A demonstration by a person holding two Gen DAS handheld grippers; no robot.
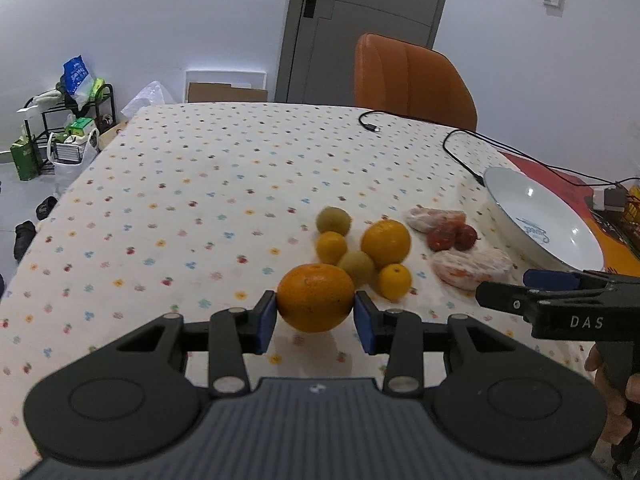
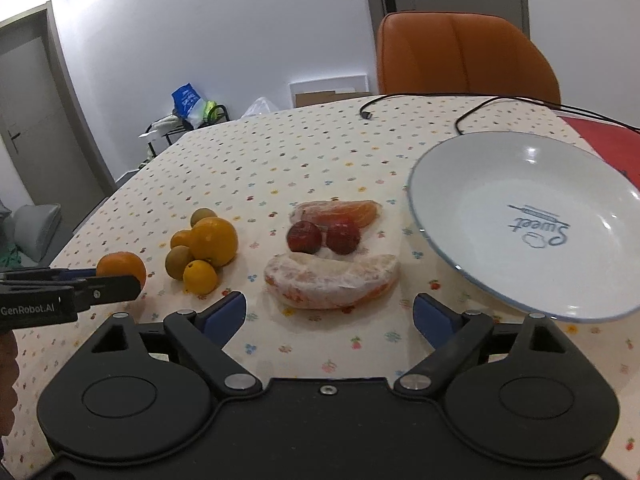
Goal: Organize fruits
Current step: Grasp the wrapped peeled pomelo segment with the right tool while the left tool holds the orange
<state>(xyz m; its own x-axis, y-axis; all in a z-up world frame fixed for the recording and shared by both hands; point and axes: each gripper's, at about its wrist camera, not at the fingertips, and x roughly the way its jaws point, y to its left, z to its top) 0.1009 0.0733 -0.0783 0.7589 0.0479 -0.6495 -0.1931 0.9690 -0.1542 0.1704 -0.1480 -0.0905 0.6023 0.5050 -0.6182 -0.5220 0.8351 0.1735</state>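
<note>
My left gripper [image 1: 315, 312] is shut on a large orange [image 1: 316, 298], low over the dotted tablecloth [image 1: 200, 200] with a shadow beneath it. Just beyond it lies a cluster of fruit: another big orange [image 1: 386, 242], small yellow citrus [image 1: 395, 280] and greenish fruits [image 1: 334, 220]. Right of these are two red plums [image 2: 322, 236] between two plastic-wrapped pomelo segments [image 2: 332, 280]. My right gripper [image 2: 330, 307] stands open, its blue pads either side of the near segment without touching it. A white plate [image 2: 500, 184] sits at the right with nothing on it.
A black cable [image 1: 460, 148] runs across the far right of the table toward a red mat [image 1: 560, 180]. An orange chair [image 1: 412, 76] stands behind the table. A cluttered rack [image 1: 68, 120] and shoes are on the floor at the left. A hand [image 1: 612, 400] holds the right gripper.
</note>
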